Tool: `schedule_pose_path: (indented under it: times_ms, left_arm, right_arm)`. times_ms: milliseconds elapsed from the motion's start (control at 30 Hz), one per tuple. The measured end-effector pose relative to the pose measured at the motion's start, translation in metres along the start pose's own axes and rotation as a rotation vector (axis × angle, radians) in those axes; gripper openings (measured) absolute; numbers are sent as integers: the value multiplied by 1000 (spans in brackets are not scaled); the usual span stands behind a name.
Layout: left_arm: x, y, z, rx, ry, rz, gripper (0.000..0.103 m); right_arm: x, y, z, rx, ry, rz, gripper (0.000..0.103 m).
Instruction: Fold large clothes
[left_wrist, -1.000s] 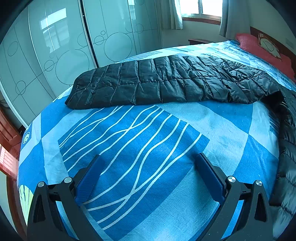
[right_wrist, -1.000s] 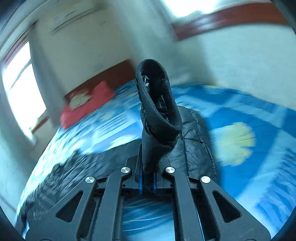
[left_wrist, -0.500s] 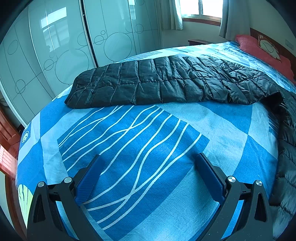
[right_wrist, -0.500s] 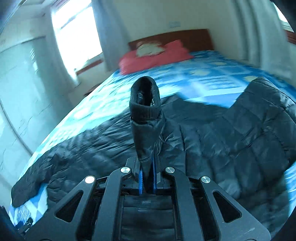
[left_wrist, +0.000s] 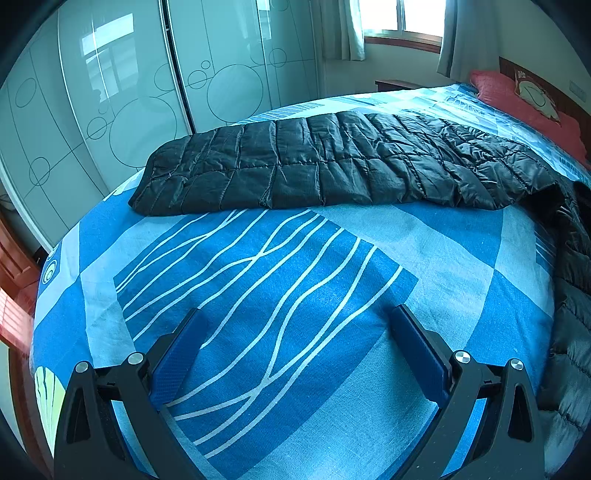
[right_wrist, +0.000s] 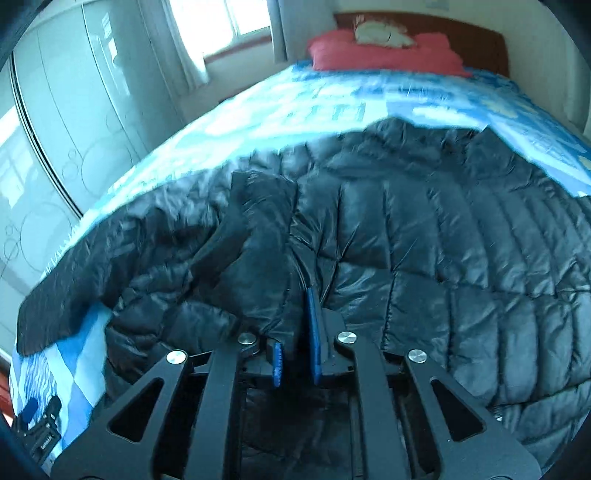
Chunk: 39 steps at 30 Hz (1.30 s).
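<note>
Blue patterned bedding (left_wrist: 288, 266) covers a big bed, with glass wardrobe doors (left_wrist: 122, 96) on the left and a red pillow (left_wrist: 517, 96) at the far right by the headboard.

On the left side, the left gripper (left_wrist: 295, 343) is held low over the bare bedding. Its fingers (left_wrist: 177, 350) are spread wide and nothing is between them. Past it, one long part of the black puffer jacket (left_wrist: 332, 166) is laid flat across the bed.

In the right wrist view, the body of the jacket (right_wrist: 461, 251) is spread over the middle of the bed. A sleeve (right_wrist: 255, 236) is laid across it, and its end is still between the fingers of the right gripper (right_wrist: 295, 354). The jaws are opening now, so the sleeve is being let go. The pads no longer seem to be pressed on it.

Trouble could come in a few ways. The jacket is puffy and slippery, so the sleeve could slide off or spring back once it is let go. The cloth could be caught on a blue pad and dragged along if the gripper is pulled away too soon. The fold would then be spoiled and would need to be done again.
</note>
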<state>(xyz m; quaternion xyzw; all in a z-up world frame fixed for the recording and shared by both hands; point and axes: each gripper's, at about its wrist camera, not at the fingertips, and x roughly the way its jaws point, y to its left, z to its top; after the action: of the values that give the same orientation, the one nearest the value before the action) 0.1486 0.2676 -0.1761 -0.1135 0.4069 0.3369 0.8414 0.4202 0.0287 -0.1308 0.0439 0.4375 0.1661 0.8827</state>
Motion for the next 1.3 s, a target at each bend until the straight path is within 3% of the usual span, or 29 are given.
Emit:
schedule_pose_path:
  times_ms: [33,100,133,233,300,433,500,600,667,700,833,1000,1133,1233,1300]
  left_arm:
    - [0,0,0,0,0,0,99]
    - [0,0,0,0,0,0,99]
    - [0,0,0,0,0,0,99]
    - [0,-1,0,1,0,1,99]
    - [0,-1,0,0,0,0,99]
    - [0,-1,0,2,-1,3,99]
    - [0,-1,-1,3,-2,5,99]
    - [1,-1,-1,5,-3,8,99]
    - [0,-1,-1,7,-4,11,99]
    - [1,-2,-1,9,-4,14,99]
    - [2,-2,-1,9,-4,15,99]
    - [1,-3,-1,11,-5,18,99]
    - [1,-2,-1,11,-6,17,99]
    - [1,-2,-2,10,-6,17,99]
    - [1,-3,-2,10,-6,16,99]
  right_arm:
    - [-3,0,-2,1,1,21,34]
    - [-15,4,-5,-1,-12,74,66]
    - [-25,5,-6,-4,-28,94,67]
    - [-73,-7,-12,-18,-102,126,67]
    - [-101,-36,-12,6,-153,92,57]
    - [-140,-131,-5,132,-197,-70,39]
    - [-155,-197,-8,226,-214,-212,35]
    - [-152,-261,-22,295,-164,-330,35]
    - [-133,-288,-36,310,-69,-330,32]
    - [-120,-295,-43,303,-27,-307,31]
    - [-117,-288,-37,247,-20,-322,31]
    - [-135,-289,-3,231,-114,-317,32]
    - [-114,-309,31,247,-120,-349,32]
    - [-92,-321,38,273,-96,-350,33]
    - [-66,-332,35,289,-29,-363,38]
